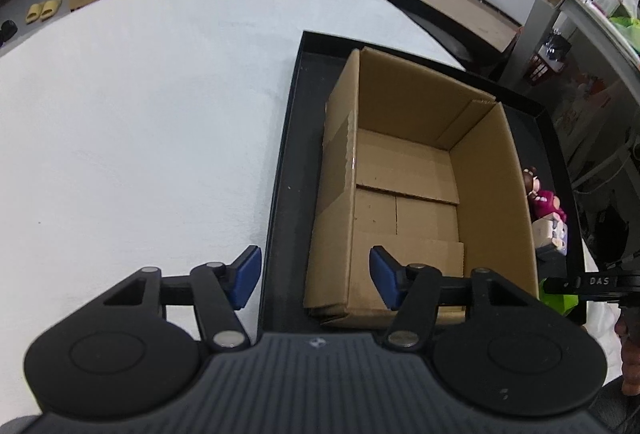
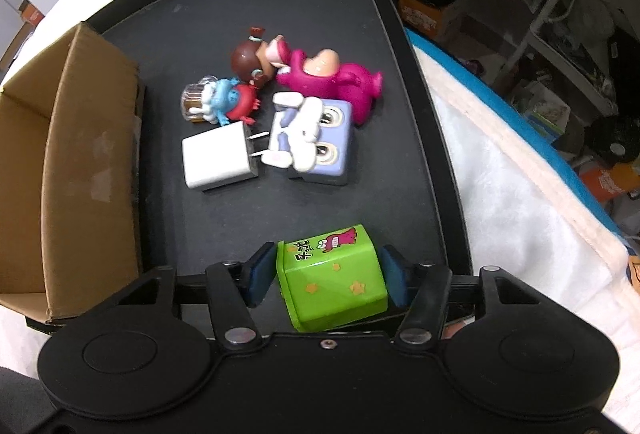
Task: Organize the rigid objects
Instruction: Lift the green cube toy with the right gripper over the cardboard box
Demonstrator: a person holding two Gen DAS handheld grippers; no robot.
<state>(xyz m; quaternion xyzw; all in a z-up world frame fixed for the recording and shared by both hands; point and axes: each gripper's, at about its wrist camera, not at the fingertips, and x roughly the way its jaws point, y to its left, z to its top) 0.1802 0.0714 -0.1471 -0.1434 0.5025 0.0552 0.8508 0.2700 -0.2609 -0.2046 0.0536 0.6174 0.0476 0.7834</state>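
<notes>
My right tongs (image 2: 328,276) are clamped on a green box (image 2: 334,280) above the near edge of the black tray (image 2: 416,138), and my left tongs (image 1: 314,276) hang open and empty over the near end of the cardboard box (image 1: 400,170). Further out on the tray lie a white charger (image 2: 216,158), a purple block (image 2: 316,142), and a heap of toy figures (image 2: 288,74) near its middle, with the cardboard box along the tray's left side.
</notes>
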